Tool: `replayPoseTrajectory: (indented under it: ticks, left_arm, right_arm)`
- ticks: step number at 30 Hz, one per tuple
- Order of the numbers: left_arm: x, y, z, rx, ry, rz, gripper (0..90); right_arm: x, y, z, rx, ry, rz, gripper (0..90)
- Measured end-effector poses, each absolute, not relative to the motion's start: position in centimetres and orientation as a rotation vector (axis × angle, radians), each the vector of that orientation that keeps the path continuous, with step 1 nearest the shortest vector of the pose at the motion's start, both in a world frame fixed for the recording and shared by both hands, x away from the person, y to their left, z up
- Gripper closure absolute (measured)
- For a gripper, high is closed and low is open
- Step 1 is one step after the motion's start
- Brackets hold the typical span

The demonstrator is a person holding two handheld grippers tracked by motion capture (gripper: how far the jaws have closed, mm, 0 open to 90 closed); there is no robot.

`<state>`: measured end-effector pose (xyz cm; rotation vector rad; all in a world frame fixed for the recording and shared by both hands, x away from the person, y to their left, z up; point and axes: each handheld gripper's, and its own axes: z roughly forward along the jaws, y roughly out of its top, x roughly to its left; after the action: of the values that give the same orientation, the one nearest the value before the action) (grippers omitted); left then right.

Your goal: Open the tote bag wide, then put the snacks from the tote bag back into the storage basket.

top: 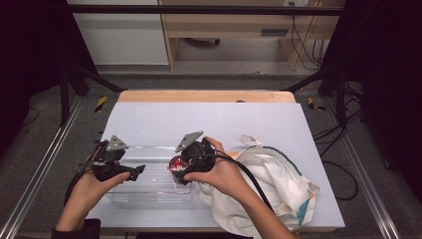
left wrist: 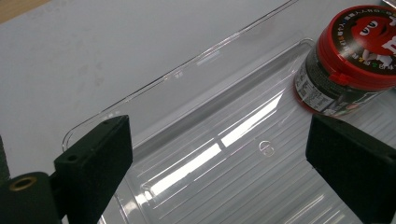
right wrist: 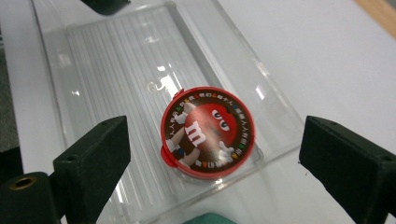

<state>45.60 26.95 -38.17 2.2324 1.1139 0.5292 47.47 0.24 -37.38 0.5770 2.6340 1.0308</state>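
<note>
Below my wide-open, empty right claw (right wrist: 212, 175) stands the upright M&M's candy tub (right wrist: 208, 131) in the clear plastic tray (right wrist: 116, 60), nearer it than my open left claw (left wrist: 219, 154).

A: How many containers are counted on the table (top: 149, 117)?

B: One clear plastic tray (top: 130, 191) is counted, and one red-lidded candy tub (right wrist: 208, 132) is seen standing in it.

A: And bags?

B: One cloth bag (top: 278, 181) is counted, lying beside the tray.

A: How many tools are seen?

B: Two are counted: one left tool (top: 141, 170) and one right tool (top: 178, 169), each with two black jaws. Two hands are counted as well, one on each tool.
</note>
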Motion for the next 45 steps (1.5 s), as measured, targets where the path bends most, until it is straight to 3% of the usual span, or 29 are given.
replayPoseTrajectory:
  ticks: [13,45]
  left_arm:
    - [45.5,26.2,-38.3,2.253,1.101,0.54,7.2]
    - [45.1,28.4,-37.0,2.182,1.135,0.571,6.3]
  right_arm:
    - [44.8,-5.6,-35.4,0.724,2.461,1.147,8.1]
    - [44.8,-20.2,-32.1,1.114,2.092,1.066,7.5]
